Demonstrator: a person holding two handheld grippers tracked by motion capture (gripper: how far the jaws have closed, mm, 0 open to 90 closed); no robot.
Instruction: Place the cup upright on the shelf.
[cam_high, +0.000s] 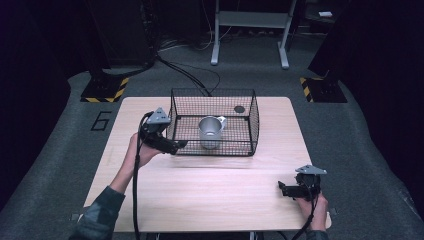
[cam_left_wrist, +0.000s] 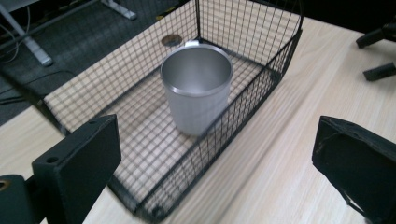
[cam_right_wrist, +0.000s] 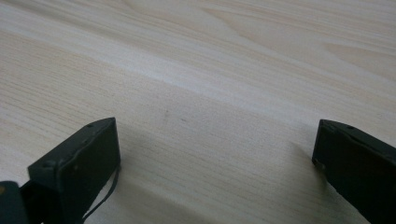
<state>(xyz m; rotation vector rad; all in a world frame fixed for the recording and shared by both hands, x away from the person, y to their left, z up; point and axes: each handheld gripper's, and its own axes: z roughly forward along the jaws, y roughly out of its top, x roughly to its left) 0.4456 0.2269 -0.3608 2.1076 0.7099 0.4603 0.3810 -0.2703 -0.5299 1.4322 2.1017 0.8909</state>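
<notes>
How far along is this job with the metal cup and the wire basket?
Looks done: the metal cup stands upright inside the wire basket. In hand: nothing is gripped; the left gripper hovers at the basket's near left corner with jaws open, facing the cup. The right gripper rests apart over bare table, jaws open. Left: I cannot tell whether the cup went in or is coming out.

We can read one sign: a large figure "6" (cam_high: 102, 120) marked in dark strokes on the grey floor (cam_high: 60, 150), just left of the wooden table's (cam_high: 210, 195) far left corner in the high view. We also see yellow-and-black hazard stripes (cam_high: 121, 89) on the edges of two dark base plates standing on the floor beyond the table; these carry no words. We find no other readable text, label or brand.
</notes>
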